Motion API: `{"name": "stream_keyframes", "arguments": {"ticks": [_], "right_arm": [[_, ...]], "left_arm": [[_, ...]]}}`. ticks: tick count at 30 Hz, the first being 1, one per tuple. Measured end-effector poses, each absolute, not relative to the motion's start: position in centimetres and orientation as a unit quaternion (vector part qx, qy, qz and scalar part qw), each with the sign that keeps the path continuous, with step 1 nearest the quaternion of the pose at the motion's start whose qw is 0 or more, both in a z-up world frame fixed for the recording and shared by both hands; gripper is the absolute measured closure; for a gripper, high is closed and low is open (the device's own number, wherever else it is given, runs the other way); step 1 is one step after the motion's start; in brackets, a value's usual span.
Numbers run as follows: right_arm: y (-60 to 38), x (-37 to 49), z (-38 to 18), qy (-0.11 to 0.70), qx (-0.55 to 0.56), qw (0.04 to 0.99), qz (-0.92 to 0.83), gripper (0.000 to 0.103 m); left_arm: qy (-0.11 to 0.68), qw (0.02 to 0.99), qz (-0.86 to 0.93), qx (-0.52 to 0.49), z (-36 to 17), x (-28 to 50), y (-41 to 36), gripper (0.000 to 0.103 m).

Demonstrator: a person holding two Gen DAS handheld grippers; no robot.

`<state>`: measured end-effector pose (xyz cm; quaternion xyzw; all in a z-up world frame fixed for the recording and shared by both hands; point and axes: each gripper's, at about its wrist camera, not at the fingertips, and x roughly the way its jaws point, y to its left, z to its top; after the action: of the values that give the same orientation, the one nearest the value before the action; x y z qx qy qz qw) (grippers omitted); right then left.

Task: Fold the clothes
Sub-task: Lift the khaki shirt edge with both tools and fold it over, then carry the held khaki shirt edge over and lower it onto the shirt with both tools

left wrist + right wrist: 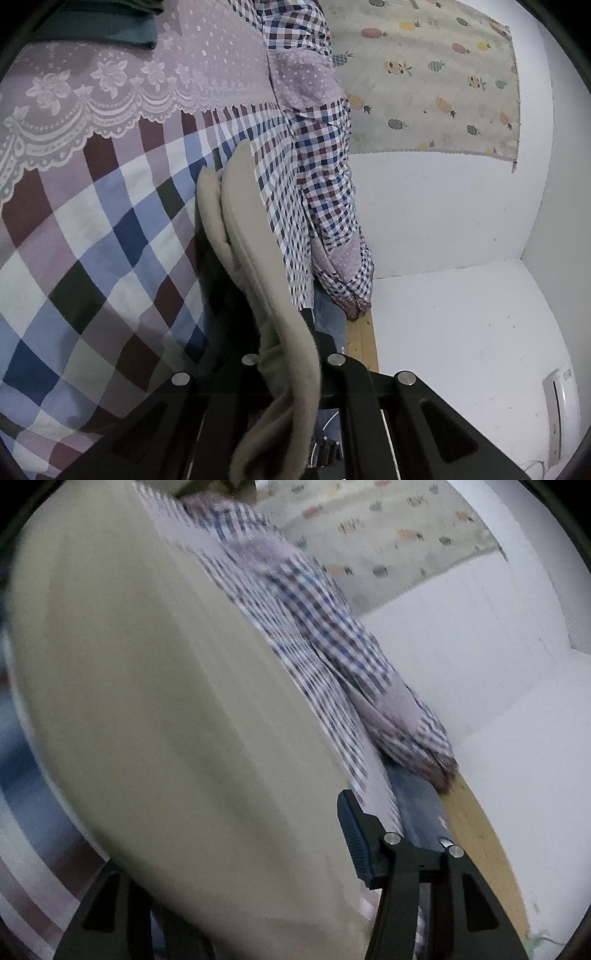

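Observation:
A beige garment [243,236] hangs in a long fold over the checked bedsheet [92,258]. My left gripper [288,321] is shut on it, and the cloth hides most of both fingers. In the right wrist view the same beige garment [166,720] fills the left and middle of the blurred frame. My right gripper [295,838] stands open. Its right finger's blue pad [356,842] is bare beside the cloth's edge, and its left finger is hidden under the cloth.
A lilac lace cover [110,81] and dark folded cloth [110,29] lie further up the bed. A small-checked cover [325,192] hangs off the bed's side above a wooden rail [364,343]. White walls and a pineapple-print cloth [424,74] lie to the right.

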<state>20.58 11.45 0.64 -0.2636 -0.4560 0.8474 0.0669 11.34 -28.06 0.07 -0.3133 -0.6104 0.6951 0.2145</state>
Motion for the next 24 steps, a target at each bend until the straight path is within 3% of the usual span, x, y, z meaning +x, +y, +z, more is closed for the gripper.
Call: {"name": "stream_keyframes", "arguments": {"ticks": [8, 9, 12, 13, 17, 24], "right_arm": [[19.2, 20.2, -0.5, -0.473, -0.304, 0.103, 0.821, 0.046], [19.4, 20.2, -0.5, -0.473, -0.303, 0.099, 0.821, 0.05], [19.7, 20.3, -0.8, -0.48, -0.303, 0.084, 0.819, 0.084], [19.6, 20.3, -1.2, -0.488, -0.306, 0.076, 0.814, 0.089], [20.0, 20.6, -0.8, -0.464, -0.311, 0.066, 0.827, 0.094], [19.6, 21.9, 4.9, -0.411, -0.263, 0.069, 0.87, 0.097]], "left_arm": [[-0.608, 0.208, 0.698, -0.315, 0.0, 11.6, -28.5, 0.098], [-0.607, 0.207, 0.7, -0.316, -0.1, 11.6, -28.4, 0.098], [-0.605, 0.2, 0.701, -0.321, -0.2, 11.6, -28.5, 0.098], [-0.603, 0.198, 0.702, -0.323, -0.3, 11.6, -28.5, 0.098], [-0.584, 0.183, 0.717, -0.334, -0.3, 11.8, -28.4, 0.098], [-0.551, 0.168, 0.743, -0.341, 1.0, 13.2, -28.1, 0.098]]}}
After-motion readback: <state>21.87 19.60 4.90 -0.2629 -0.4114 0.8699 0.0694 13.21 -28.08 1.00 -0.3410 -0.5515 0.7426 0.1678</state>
